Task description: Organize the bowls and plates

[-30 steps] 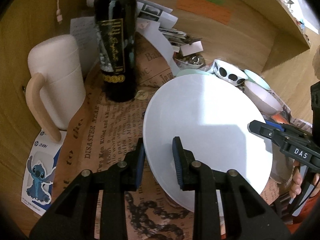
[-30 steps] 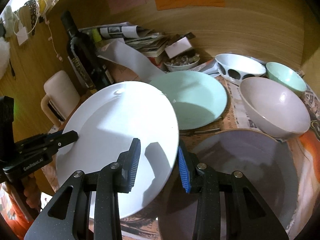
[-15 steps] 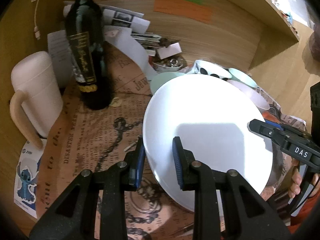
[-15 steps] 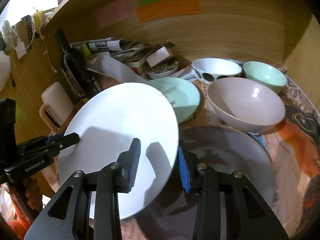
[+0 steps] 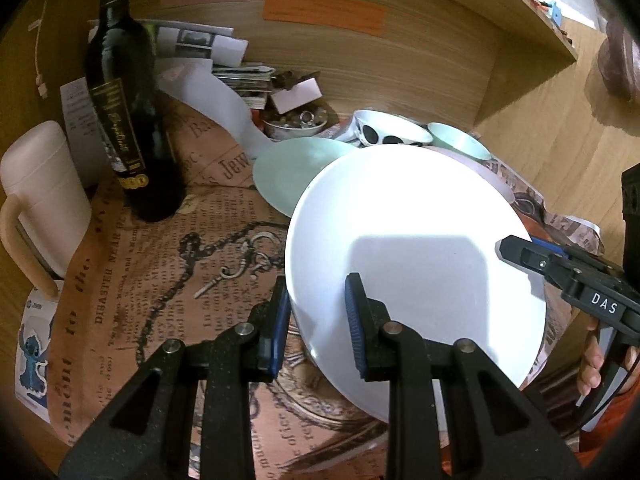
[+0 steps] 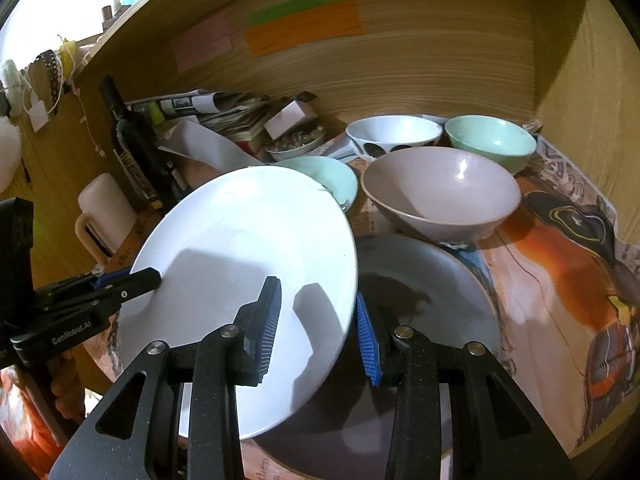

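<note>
Because a wide, thin plate would tip out of a single pinch, the white plate (image 6: pixel 240 248) is carried by both grippers at once: the left gripper (image 5: pixel 316 320) is clenched on its left rim and the right gripper (image 6: pixel 316 320) on the opposite rim, each with one blue pad above and one below. The plate hangs tilted above the tabletop (image 5: pixel 160 280), its right edge low over the grey plate (image 6: pixel 432 292) at the near edge. That looks like the stack it is meant for, though the green plate (image 6: pixel 336 180) just behind is another candidate.

Further back sit the bowls: a beige bowl (image 6: pixel 440 196) just behind the grey plate, a spotted white bowl (image 6: pixel 392 132) and a green bowl (image 6: pixel 492 140) near the back wall, and a small dish of trinkets (image 6: pixel 294 144) beside them. Toward the left edge stand a dark wine bottle (image 5: pixel 124 120) and a cream mug (image 5: pixel 40 196), with papers (image 5: pixel 200 44) piled at the back. The beige bowl's rim stands close to the grey plate, so lowering calls for care there. A hand (image 5: pixel 592 360) shows under the right gripper.
</note>
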